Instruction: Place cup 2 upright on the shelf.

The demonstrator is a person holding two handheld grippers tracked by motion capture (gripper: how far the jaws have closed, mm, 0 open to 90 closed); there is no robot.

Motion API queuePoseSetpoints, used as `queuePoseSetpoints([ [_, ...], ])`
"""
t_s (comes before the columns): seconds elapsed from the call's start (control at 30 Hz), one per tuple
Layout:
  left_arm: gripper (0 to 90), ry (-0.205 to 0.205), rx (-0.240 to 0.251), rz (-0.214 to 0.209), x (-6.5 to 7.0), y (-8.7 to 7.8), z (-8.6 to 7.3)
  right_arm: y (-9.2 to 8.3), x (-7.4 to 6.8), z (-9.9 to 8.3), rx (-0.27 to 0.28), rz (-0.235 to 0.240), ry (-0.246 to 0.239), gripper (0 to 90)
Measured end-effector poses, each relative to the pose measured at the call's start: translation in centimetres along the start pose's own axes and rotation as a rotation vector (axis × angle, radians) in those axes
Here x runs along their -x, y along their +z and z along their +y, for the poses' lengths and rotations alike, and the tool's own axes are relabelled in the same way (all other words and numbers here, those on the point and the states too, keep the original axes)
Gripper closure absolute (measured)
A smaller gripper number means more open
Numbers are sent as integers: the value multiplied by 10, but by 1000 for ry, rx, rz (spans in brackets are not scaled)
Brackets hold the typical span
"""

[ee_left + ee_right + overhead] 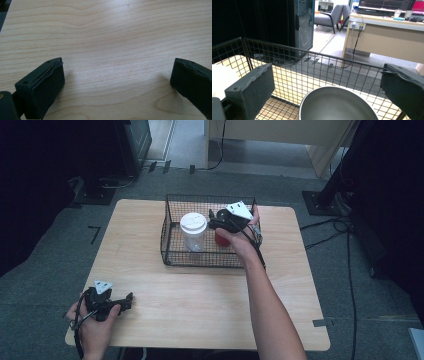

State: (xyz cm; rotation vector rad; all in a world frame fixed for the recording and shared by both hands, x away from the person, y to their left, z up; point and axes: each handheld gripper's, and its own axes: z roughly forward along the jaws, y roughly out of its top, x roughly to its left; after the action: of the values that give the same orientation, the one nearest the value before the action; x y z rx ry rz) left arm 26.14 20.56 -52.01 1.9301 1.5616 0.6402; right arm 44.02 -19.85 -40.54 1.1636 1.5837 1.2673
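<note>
You're hovering your right gripper [220, 224], jaws spread wide, over the round red container with the smooth grey metal lid [338, 105] inside the black wire-mesh basket [172, 251]. Left gripper [117, 82] is gaping over pale woodgrain table [200, 295], near-left.

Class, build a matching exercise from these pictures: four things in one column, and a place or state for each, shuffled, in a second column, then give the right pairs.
1. left gripper
2. right gripper
3. white-lidded jar
4. wire basket

A. stands in the basket's left part
B. open above a round metal rim
C. sits on the table's far half
D. open over bare wood near the table's front left corner

Pairs: 1-D, 2-B, 3-A, 4-C
</note>
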Motion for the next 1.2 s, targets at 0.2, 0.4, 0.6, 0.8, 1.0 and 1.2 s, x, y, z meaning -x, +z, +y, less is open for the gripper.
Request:
queuePoseSetpoints([
  [0.2, 0, -3, 2, 0, 0, 0, 0, -15, 3, 9, 24, 8, 18, 0],
  [0.4, 0, -2, 1, 0, 0, 0, 0, -38, 7, 17, 62, 26, 53, 0],
  [0.6, 0, -2, 1, 0, 0, 0, 0, -58, 10, 20, 85, 35, 48, 0],
  [0.8, 0, -1, 1, 0, 0, 0, 0, -78, 11, 15, 83, 39, 14, 0],
  [1.0, 0, -2, 2, 0, 0, 0, 0, -91, 13, 4, 69, 47, 3, 0],
  [1.2, 0, -2, 1, 0, 0, 0, 0, -107, 16, -7, 58, 54, 3, 0],
])
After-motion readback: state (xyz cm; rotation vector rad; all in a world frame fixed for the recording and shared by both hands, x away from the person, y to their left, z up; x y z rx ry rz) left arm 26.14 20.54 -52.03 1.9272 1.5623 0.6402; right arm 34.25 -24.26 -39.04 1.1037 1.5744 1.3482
